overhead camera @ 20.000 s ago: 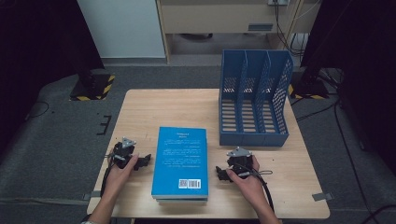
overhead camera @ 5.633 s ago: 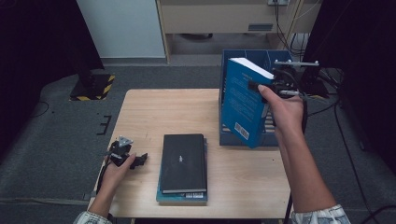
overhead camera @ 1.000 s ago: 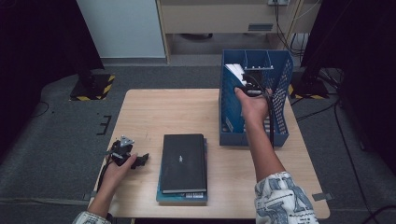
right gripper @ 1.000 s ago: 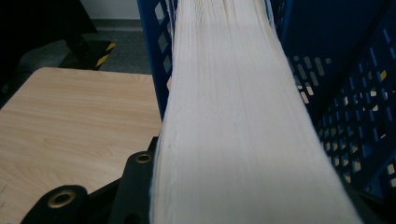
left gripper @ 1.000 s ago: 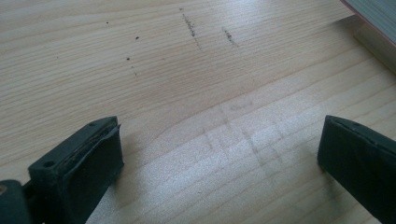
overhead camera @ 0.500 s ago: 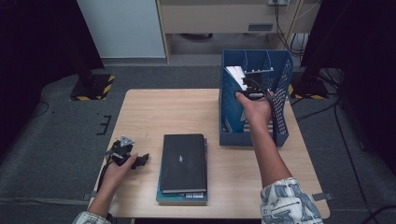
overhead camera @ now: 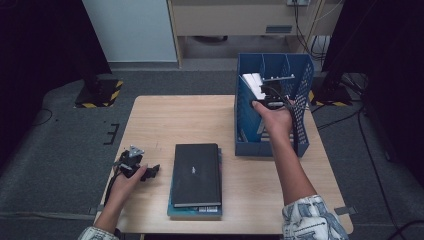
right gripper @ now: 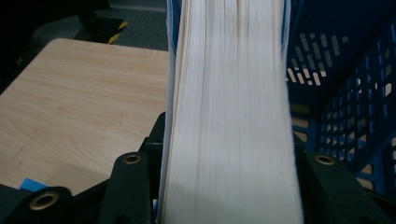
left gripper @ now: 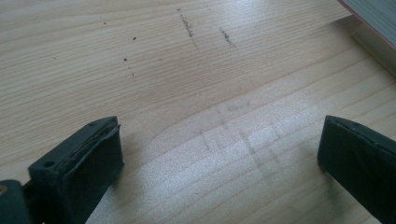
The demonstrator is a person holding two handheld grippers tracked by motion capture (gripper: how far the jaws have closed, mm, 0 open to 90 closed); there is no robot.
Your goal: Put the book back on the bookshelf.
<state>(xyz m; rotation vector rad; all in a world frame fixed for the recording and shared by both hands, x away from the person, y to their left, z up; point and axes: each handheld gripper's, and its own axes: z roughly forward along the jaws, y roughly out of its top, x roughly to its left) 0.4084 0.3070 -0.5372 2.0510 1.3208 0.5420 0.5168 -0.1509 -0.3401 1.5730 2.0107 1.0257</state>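
While my right gripper (right gripper: 229, 186) has just been opening, its jaws flank the book (right gripper: 229, 93): thick cream page block, standing in the perforated blue rack (right gripper: 336, 93).

Book (right gripper: 231, 116) covers right jaws' pads; its lower part hidden in blue rack (overhead camera: 300, 115).

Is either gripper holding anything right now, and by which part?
The right gripper straddles the blue-covered book at its page edge in the blue file rack, jaws just opening. The left gripper holds nothing.

blue file rack (overhead camera: 300, 125) (perforated), black book (overhead camera: 196, 172)
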